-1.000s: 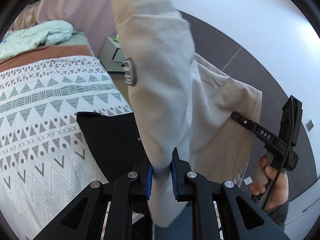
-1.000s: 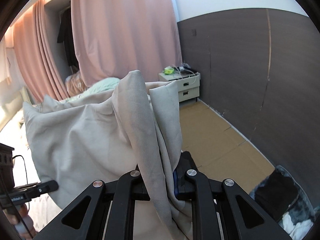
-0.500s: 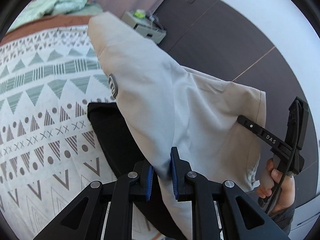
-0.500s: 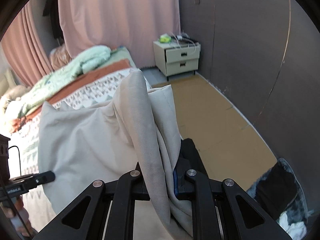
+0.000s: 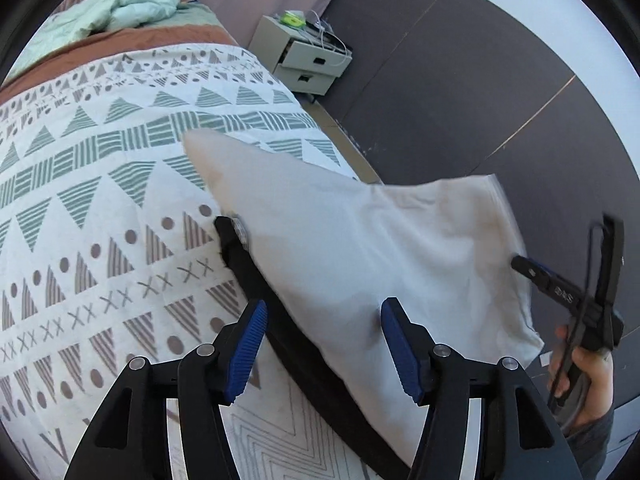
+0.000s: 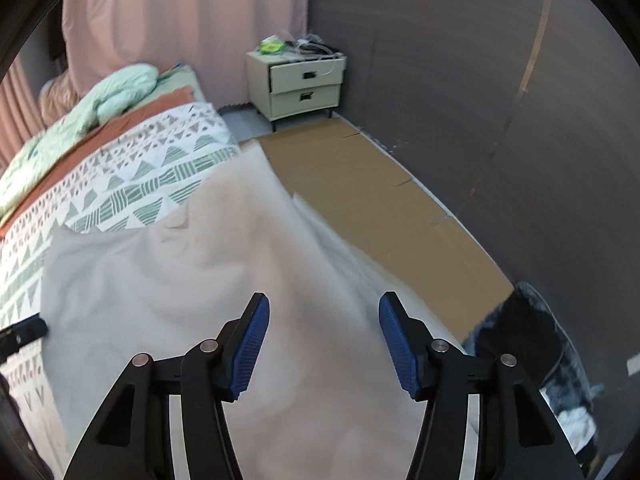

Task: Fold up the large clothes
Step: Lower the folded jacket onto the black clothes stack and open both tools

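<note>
The beige garment lies spread over the near right part of the bed, partly covering a black garment whose edge shows along its left side; its outline is blurred in both views. I see my left gripper with jaws spread wide and nothing between the blue pads, the beige cloth lying beyond them. My right gripper is likewise wide apart and empty, the same cloth filling the view under it. The patterned bedspread stretches away to the left, with a mint-green duvet bunched at the far end. A pale nightstand stands far off by the dark wall, and flattened cardboard covers the floor right of the bed.
</note>
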The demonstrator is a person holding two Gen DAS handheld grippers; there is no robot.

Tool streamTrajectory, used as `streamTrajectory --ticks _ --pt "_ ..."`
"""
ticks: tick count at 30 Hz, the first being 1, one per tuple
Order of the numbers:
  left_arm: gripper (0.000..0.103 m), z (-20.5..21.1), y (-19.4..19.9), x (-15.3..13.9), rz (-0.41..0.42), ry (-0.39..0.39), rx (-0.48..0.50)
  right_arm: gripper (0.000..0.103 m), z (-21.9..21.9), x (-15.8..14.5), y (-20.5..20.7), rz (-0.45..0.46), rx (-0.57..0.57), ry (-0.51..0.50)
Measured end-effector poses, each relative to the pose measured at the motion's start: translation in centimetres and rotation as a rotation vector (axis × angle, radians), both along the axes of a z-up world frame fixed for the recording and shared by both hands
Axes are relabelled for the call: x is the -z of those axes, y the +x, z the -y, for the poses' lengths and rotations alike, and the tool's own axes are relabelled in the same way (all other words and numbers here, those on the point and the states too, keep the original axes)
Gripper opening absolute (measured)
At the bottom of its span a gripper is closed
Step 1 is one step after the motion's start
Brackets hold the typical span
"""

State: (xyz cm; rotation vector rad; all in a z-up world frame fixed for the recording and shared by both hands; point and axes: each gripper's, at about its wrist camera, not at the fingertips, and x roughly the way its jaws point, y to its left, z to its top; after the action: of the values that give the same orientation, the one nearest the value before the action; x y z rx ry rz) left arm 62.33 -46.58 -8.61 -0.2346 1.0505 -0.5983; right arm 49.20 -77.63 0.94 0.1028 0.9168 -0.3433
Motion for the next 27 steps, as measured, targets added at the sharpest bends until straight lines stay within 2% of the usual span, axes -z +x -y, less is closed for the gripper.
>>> streamTrajectory --ticks 5,9,11,13,15,18,20,21,22,24,27 --pt "0.061 -1.3 -0.5 -0.5 0.018 -0.016 -0.004 0.058 3.0 -0.1 -6.4 0.059 0.07 0.104" --pt "0.06 -1.4 -1.2 -1.0 0.03 -0.015 0.016 0.059 5.6 2.2 -8.9 0.069 0.141 0.212" --pt "0.053 -1.4 -1.5 -1.2 0.047 -0.019 0.034 0.059 6.9 3.5 -10.3 0.072 0.185 0.269" --pt "0.04 -1.2 -1.9 -1.2 0.057 -0.011 0.054 0.059 8.4 5.1 -11.9 0.069 0.238 0.315" --pt "0.031 -0.8 -2.1 -0.9 0.055 0.001 0.079 0.059 9.3 6.9 -12.5 0.062 0.273 0.371" --pt "0.028 -0.2 -2.5 -0.3 0.046 0.016 0.107 0.059 10.6 9.5 -13.1 0.051 0.311 0.469" --pt "0.028 0.3 -2.6 0.1 0.044 0.026 0.109 0.058 11.0 10.5 -12.8 0.053 0.315 0.497" --pt "0.028 0.4 -2.5 0.2 0.044 0.027 0.107 0.036 11.2 10.6 -12.7 0.073 0.314 0.482" --pt "0.028 0.6 -2.5 0.2 0.047 0.027 0.106 0.018 11.5 10.4 -12.8 0.098 0.322 0.457" --pt "0.028 0.9 -2.3 0.2 0.058 0.028 0.104 0.01 11.7 9.8 -12.8 0.142 0.323 0.454" --pt "0.028 1.5 -1.7 0.4 0.066 0.032 0.097 0.007 11.3 8.5 -12.0 0.171 0.303 0.379"
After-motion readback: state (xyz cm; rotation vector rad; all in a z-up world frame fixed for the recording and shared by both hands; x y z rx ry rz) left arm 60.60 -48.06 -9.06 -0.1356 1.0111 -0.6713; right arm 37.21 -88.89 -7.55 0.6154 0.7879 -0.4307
